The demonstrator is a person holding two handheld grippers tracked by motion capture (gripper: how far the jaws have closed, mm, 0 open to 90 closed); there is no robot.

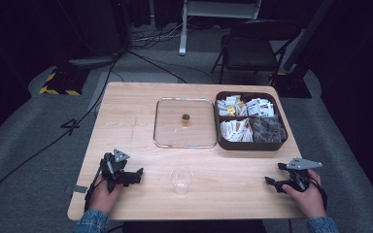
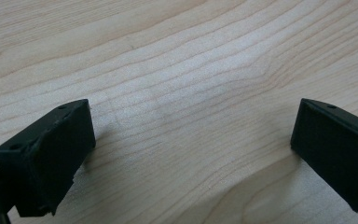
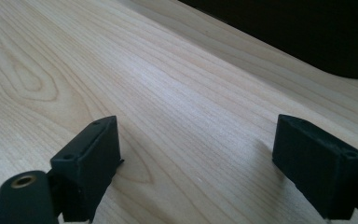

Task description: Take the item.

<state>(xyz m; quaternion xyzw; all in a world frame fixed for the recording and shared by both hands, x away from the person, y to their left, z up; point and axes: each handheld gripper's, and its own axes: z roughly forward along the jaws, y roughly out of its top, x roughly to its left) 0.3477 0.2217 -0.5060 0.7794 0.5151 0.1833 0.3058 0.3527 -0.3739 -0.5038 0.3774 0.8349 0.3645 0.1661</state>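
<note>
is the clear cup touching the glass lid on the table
Apart. The high view shows bare wood between the cup and the near edge of the glass lid.

In the high view, light falls from above on the pale wooden worktop (image 1: 141,141), leaving the surrounding room nearly black. The picture is soft and slightly grainy. In both gripper views the wood grain is evenly lit and sharp mid-frame, while the near black jaws blur and cast faint, soft shadows.
</note>
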